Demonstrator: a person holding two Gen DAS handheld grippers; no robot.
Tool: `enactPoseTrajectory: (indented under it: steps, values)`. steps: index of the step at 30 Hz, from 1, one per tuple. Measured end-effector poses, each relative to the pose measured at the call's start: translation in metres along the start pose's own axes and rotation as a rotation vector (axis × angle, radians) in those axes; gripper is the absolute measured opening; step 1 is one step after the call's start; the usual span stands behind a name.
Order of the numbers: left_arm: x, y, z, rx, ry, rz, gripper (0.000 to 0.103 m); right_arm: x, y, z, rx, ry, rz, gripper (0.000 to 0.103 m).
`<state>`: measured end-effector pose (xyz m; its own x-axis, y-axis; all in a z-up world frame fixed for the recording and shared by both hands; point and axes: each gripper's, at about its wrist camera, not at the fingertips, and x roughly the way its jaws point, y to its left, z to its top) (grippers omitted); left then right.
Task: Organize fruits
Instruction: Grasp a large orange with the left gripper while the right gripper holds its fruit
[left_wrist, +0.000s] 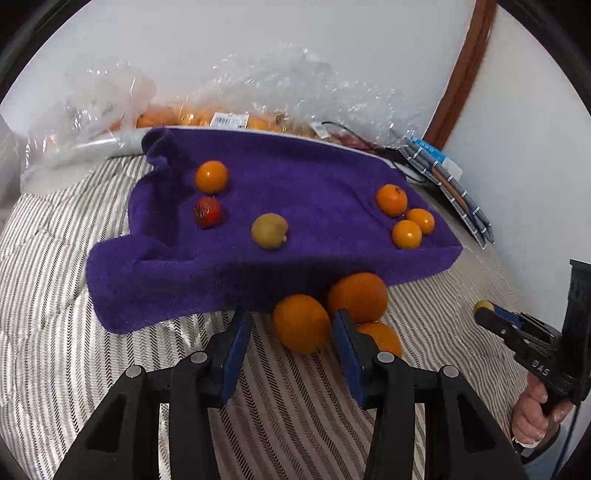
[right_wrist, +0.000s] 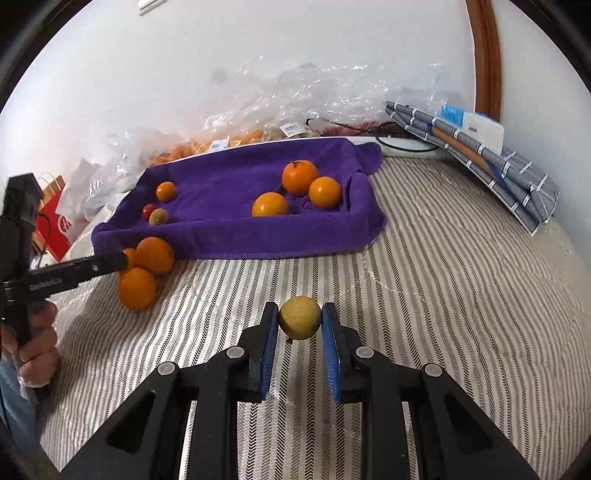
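A purple towel-lined tray (left_wrist: 295, 184) (right_wrist: 229, 177) lies on the striped bed. It holds three small oranges on its right (left_wrist: 391, 199) (right_wrist: 299, 177), and one orange (left_wrist: 211, 176), a red fruit (left_wrist: 207, 212) and a green-yellow fruit (left_wrist: 269, 230) on its left. Three large oranges (left_wrist: 302, 323) (right_wrist: 137, 288) lie on the bed at the tray's front edge. My left gripper (left_wrist: 291, 328) is open around the nearest large orange. My right gripper (right_wrist: 299, 321) is shut on a yellow-green fruit (right_wrist: 299, 317), just above the bed.
Clear plastic bags with more oranges (left_wrist: 221, 118) (right_wrist: 229, 140) lie behind the tray against the white wall. A folded grey striped cloth with a blue box (right_wrist: 480, 147) lies at the back right. A red paper bag (right_wrist: 55, 225) stands at the left.
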<state>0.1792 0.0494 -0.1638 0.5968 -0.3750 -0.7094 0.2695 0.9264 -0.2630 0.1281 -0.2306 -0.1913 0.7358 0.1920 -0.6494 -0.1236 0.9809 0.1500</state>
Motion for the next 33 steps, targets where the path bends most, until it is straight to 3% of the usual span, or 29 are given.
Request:
enactPoseTrajectory:
  steps: [6,7,16,22,33]
  values:
    - [0.009,-0.007,0.0,0.03,0.015,0.004,0.041,-0.004,-0.009,-0.001,0.053,-0.019,0.054,0.024]
    - [0.008,-0.006,-0.001,0.028,0.01,-0.011,0.033,-0.005,-0.011,-0.002,0.066,-0.024,0.053,0.024]
    - [0.0,0.007,-0.001,-0.011,0.007,0.057,0.034,-0.005,-0.017,-0.003,0.093,-0.03,0.039,0.024]
    - [0.007,-0.003,-0.003,0.044,0.018,0.116,0.033,-0.003,-0.017,-0.002,0.091,-0.022,0.034,0.024]
    - [-0.023,-0.006,-0.003,0.039,-0.136,0.051,0.033,-0.008,-0.017,-0.002,0.1,-0.048,0.017,0.024]
